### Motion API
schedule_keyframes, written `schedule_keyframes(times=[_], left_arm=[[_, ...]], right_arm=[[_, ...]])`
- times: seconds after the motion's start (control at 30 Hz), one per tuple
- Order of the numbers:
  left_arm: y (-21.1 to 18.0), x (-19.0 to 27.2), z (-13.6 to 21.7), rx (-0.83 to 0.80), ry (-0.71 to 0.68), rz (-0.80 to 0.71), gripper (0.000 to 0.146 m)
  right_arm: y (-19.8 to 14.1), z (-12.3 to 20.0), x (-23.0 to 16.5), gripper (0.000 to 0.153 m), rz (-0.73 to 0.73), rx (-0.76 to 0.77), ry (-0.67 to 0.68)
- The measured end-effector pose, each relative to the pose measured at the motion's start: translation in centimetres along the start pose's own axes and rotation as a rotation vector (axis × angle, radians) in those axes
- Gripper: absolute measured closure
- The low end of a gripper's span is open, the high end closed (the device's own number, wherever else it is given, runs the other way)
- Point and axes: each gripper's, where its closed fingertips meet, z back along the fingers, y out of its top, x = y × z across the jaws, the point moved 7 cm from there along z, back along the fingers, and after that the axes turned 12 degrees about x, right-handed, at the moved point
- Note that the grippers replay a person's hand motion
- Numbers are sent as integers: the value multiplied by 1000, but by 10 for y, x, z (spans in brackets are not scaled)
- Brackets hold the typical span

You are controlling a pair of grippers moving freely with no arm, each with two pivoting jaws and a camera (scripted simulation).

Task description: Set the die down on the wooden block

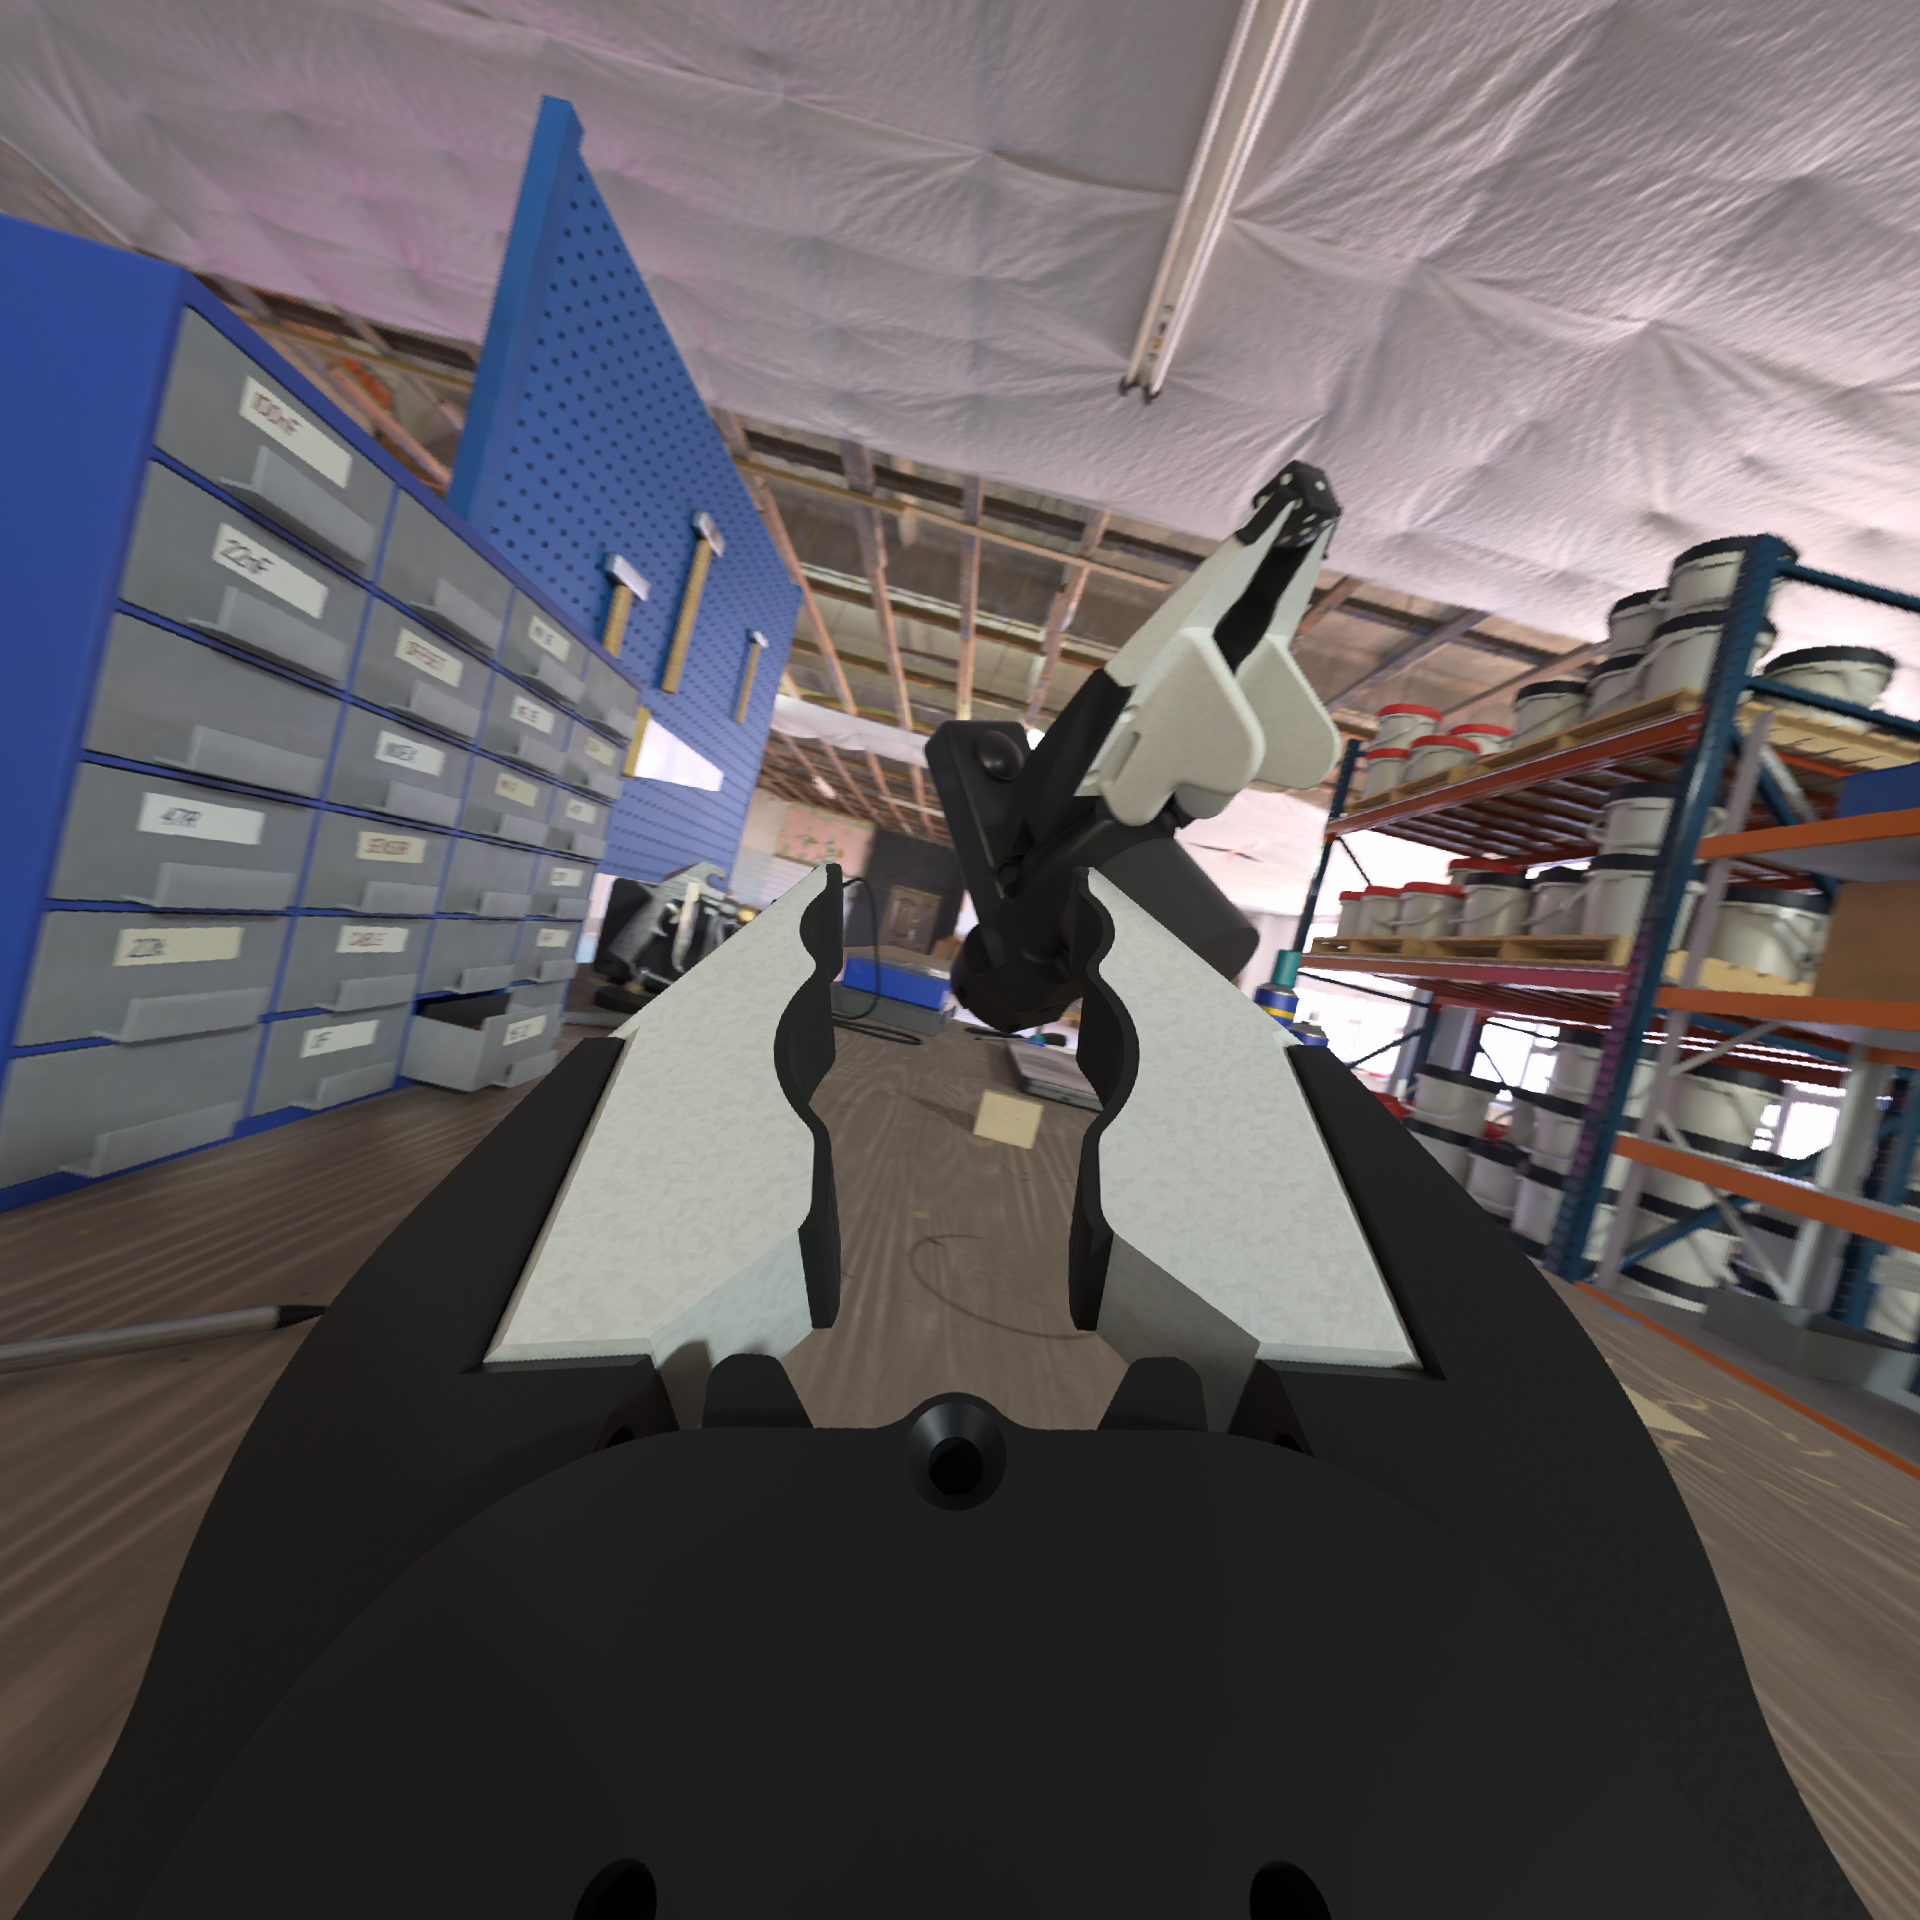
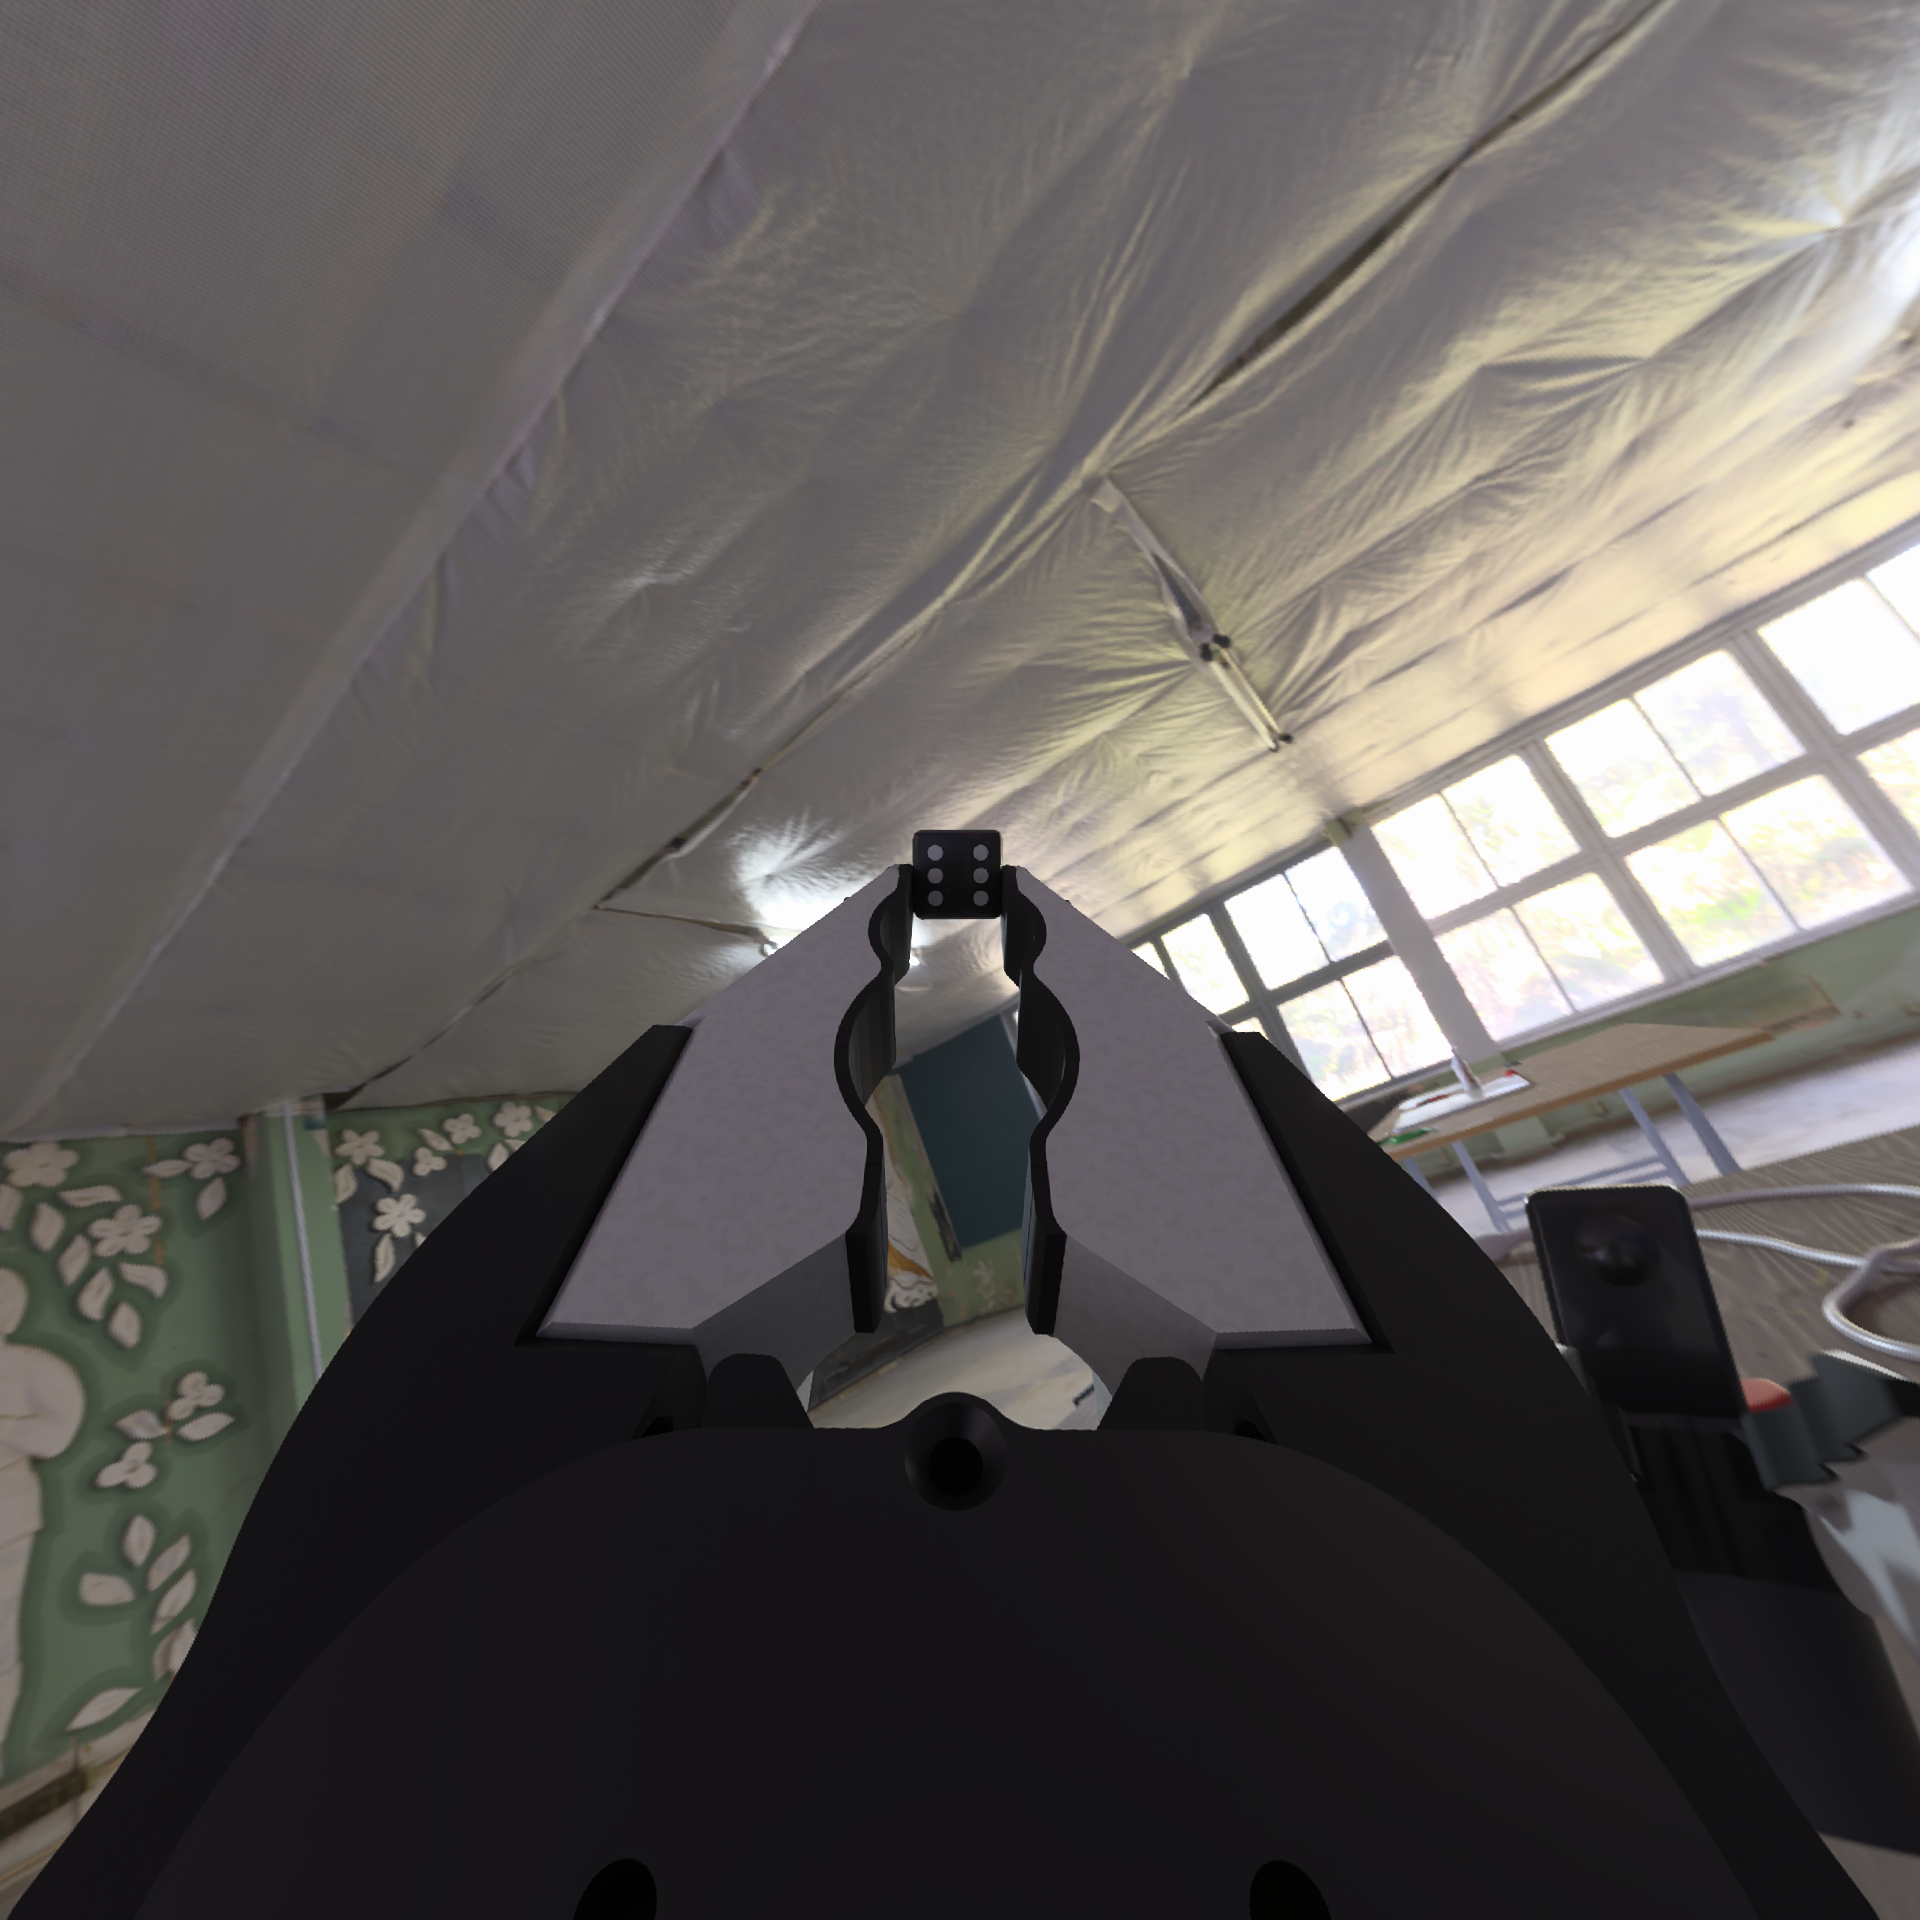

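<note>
A black die with white pips (image 2: 956,875) is pinched between the tips of my right gripper (image 2: 956,894), which points up toward the ceiling. In the left wrist view the right gripper (image 1: 1283,525) rises high above the table with the die (image 1: 1299,504) at its tips. A small pale wooden block (image 1: 1008,1120) lies on the brown wooden table (image 1: 914,1195), below and in front of the right gripper. My left gripper (image 1: 961,894) is open and empty, low over the table, with the block seen between its fingers farther ahead.
A blue drawer cabinet (image 1: 260,831) and a blue pegboard with hammers (image 1: 623,582) stand on the left. Shelves of buckets (image 1: 1662,883) stand on the right. A pencil (image 1: 156,1351) lies at the table's left. A blue box (image 1: 894,982) and clutter lie beyond the block.
</note>
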Motion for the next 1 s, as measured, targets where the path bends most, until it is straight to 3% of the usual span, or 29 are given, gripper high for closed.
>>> schedule_keyframes(times=[0.37,0.57,0.6,0.77,0.87,1.0], left_arm=[[-4,-10,3,-88,156,-178,106],[2,-17,10,-76,282,-314,120],[3,-18,11,-60,300,-373,116],[-2,-16,6,-129,290,-702,57],[-6,-15,4,-143,279,-774,34],[-6,-18,4,-156,316,-830,12]], right_arm=[[11,-1,-18,136,98,-47,-5],[-4,-7,-16,136,342,-321,-207],[-9,-9,-15,136,368,-380,-229],[-31,-13,-11,136,500,-607,-277],[-33,-11,-8,136,621,-667,-304],[-26,-9,-13,136,937,-690,-290]])
